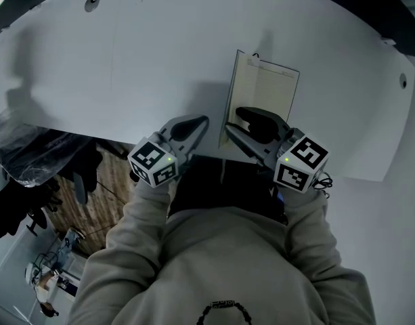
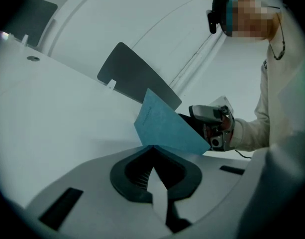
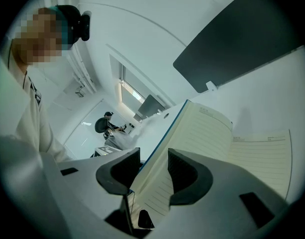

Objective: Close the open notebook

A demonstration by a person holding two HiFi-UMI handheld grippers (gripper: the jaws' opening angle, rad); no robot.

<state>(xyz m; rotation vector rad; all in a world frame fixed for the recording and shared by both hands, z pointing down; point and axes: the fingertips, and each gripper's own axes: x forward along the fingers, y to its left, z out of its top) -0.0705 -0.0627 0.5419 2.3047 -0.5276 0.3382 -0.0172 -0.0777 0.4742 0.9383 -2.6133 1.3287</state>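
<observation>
**While Gripped, Notebook Stands Half Open**

Where the white table (image 1: 126, 59) nears the person, the notebook (image 1: 265, 87) lies with its cream ruled right page flat. Its blue cover and left pages stand raised, clamped between the right gripper's (image 1: 233, 120) jaws. The left gripper (image 1: 202, 122), jaws together and empty, sits just beside the raised cover.

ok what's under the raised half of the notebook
The right claw grips the raised half of the notebook. Under it only the flat lined page shows, lying on the table. The strip by the spine is covered by the claw.
</observation>
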